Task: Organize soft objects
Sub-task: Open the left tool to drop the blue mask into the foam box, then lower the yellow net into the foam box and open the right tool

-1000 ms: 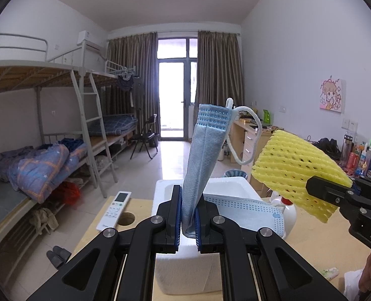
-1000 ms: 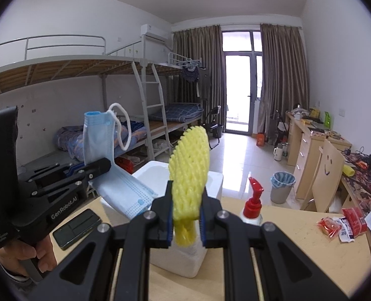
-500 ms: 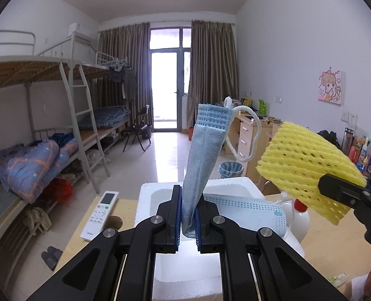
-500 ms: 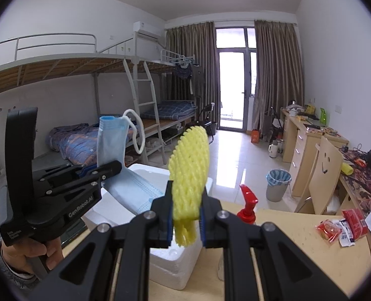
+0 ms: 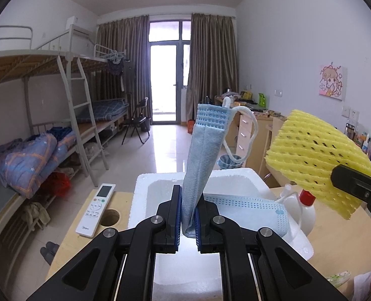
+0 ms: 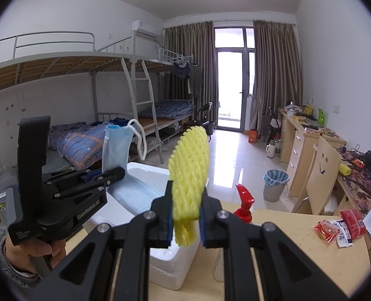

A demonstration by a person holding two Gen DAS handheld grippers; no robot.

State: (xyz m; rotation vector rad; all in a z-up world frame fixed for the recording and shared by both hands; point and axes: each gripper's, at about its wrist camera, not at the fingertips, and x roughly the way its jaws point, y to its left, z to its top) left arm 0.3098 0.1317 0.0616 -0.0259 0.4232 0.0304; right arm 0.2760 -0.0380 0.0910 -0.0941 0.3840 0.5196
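progress looks about midway: both soft things are lifted but neither is in the white foam box (image 5: pixel 140 200). left gripper (image 5: pixel 186 222) pinches a folded blue face mask (image 5: pixel 203 150), upright above the box's open hollow. right gripper (image 6: pixel 185 219) pinches a yellow foam net sleeve (image 6: pixel 189 173) at 3 o'clock of the mask, apart from it. still to do: lower and release each. the box's thick rim rings the hollow, and the spray bottle (image 6: pixel 243 207) stands just beside it at 3 o'clock; above is free.
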